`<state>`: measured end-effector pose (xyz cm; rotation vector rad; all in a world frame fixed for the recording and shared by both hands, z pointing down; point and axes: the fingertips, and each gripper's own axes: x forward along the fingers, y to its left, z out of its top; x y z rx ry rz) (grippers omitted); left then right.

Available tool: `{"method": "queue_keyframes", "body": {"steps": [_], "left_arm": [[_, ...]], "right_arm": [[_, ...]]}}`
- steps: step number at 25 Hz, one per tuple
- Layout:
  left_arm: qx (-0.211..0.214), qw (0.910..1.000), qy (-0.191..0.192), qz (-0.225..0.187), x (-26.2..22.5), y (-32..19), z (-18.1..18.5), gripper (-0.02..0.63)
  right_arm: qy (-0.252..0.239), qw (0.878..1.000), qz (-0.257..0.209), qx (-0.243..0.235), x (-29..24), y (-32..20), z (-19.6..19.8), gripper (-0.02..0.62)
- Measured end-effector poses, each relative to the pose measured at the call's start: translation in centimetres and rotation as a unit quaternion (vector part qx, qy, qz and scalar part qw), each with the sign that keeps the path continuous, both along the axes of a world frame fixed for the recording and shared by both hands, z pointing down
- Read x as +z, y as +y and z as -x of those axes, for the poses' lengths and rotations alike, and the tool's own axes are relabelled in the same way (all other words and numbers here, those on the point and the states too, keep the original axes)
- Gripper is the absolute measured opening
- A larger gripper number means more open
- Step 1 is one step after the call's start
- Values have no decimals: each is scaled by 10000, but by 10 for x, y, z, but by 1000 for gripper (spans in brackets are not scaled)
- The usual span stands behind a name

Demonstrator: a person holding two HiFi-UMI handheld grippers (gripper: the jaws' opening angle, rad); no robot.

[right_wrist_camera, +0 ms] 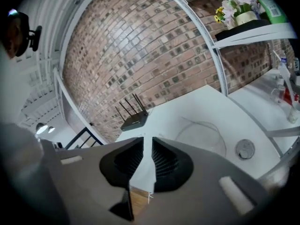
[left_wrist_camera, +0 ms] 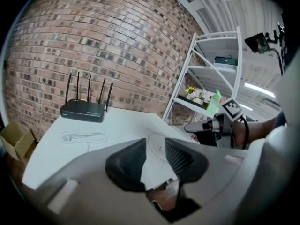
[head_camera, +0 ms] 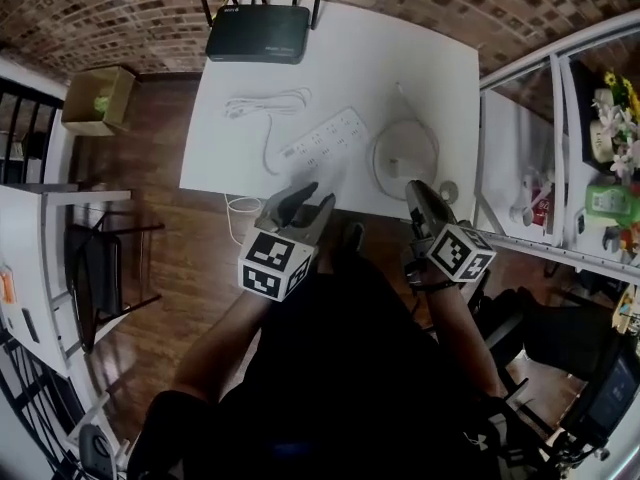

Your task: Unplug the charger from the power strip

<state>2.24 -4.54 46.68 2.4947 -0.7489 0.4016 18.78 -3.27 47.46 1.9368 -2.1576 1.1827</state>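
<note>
A white power strip (head_camera: 325, 138) lies at the middle of the white table (head_camera: 430, 58), its cord (head_camera: 265, 103) bundled to its left. To its right a small white charger (head_camera: 396, 165) lies inside its looped thin cable (head_camera: 405, 126), apart from the strip. Both grippers hover over the table's near edge. My left gripper (head_camera: 307, 204) (left_wrist_camera: 154, 144) is open, with only the cable loop (left_wrist_camera: 157, 146) far behind the gap. My right gripper (head_camera: 416, 192) (right_wrist_camera: 147, 142) has its jaws close together with a narrow empty gap, and it also shows in the left gripper view (left_wrist_camera: 206, 127).
A black router (head_camera: 257, 34) (left_wrist_camera: 83, 110) (right_wrist_camera: 134, 121) stands at the table's far edge by the brick wall. A small round disc (head_camera: 447, 190) (right_wrist_camera: 245, 149) lies near the right front corner. White shelving (head_camera: 590, 148) stands right; a cardboard box (head_camera: 98, 98) and chair (head_camera: 100, 268) are left.
</note>
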Motion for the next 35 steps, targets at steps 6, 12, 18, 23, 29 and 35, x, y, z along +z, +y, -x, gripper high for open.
{"method": "queue_keyframes", "body": {"steps": [6,12,18,23,29,35], "left_arm": [[-9,9991,358,-239,-33,15,-5,118],[-306,9947,842,-495,-86,39,-16,109],[-487,9941,838,-490,-102,80,-43,107],[-509,9950,667,-537,-104,113,-68,107],[-558,9945,579,-675,-109,131,-89,107],[-521,9934,625,-806,-116,141,-107,109]], "right_arm": [[228,9945,-700,-747,-50,12,39,19],[584,9825,-1250,-1249,-86,28,50,18],[505,9743,-1539,-1567,-97,60,45,18],[393,9698,-1677,-1726,-95,88,29,15],[426,9645,-1881,-1805,-104,107,11,15],[556,9597,-2031,-1859,-114,118,0,15]]}}
